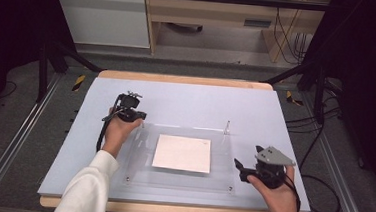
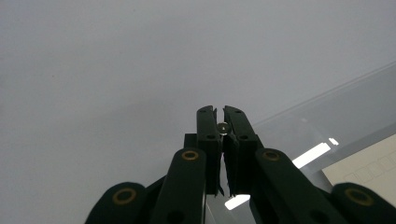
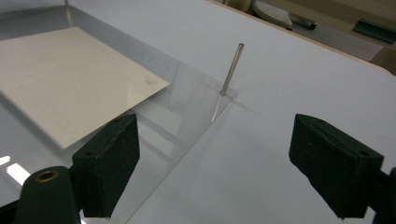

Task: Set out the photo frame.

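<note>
A clear acrylic plate [image 1: 181,179] lies on the pale mat with a white paper square [image 1: 182,153] in its middle. At the plate's far-left corner my left gripper [image 1: 140,116] is shut; in the left gripper view a small shiny pin end [image 2: 222,126] sits pinched between the jaw tips of the left gripper [image 2: 219,112]. A thin metal pin [image 1: 227,126] stands upright at the far-right corner, also seen as the pin [image 3: 232,69]. My right gripper [image 1: 239,170] is off the plate's right edge, with the right gripper [image 3: 224,158] open wide and nothing between its jaws.
The pale mat [image 1: 186,98] covers a wooden table [image 1: 183,79] framed by black rails. Small screws mark the plate's near corners [image 1: 230,188]. Cables trail on the floor to the right [image 1: 320,195]. Desks stand behind the table.
</note>
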A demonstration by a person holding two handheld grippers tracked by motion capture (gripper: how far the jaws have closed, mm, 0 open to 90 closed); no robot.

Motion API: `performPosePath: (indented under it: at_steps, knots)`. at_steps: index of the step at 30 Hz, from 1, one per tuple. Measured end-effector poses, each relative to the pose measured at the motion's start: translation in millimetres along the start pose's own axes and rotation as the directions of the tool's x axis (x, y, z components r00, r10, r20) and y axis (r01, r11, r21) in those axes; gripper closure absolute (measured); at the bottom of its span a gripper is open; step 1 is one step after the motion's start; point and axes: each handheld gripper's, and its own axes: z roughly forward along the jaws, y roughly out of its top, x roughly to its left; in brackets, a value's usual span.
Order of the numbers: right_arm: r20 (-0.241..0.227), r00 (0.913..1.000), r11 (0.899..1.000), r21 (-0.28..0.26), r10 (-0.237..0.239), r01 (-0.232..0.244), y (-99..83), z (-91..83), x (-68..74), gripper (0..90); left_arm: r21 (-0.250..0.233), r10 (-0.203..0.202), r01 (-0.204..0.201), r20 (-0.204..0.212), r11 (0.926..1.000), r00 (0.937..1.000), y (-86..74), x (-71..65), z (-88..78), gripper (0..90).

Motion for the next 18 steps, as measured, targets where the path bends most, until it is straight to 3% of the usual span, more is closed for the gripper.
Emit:
performPosePath:
  at_steps: [4,8,13,18]
  knots:
    - [-0.022,0.9975,0.998,0.008,-0.067,0.067,-16.1,-14.3,17.5,22.2,0.007,-0.003,0.003,0.001,1.0,1.0,0.9,0.3,0.3,85.0]
    - [-0.082,0.9871,0.99,-0.001,-0.137,0.138,-26.0,-24.5,29.2,26.0,0.01,-0.005,0.005,0.0,0.9999,1.0,1.6,0.2,0.7,85.0]
    - [-0.134,0.9778,0.987,-0.04,-0.161,0.157,-34.8,-29.5,33.4,28.9,0.012,-0.002,0.002,0.003,0.9999,1.0,1.9,0.5,0.8,85.0]
    - [-0.158,0.9632,0.976,-0.06,-0.217,0.21,-40.6,-26.1,36.7,28.4,0.015,-0.002,0.002,0.003,0.9999,1.0,2.1,0.5,0.8,85.0]
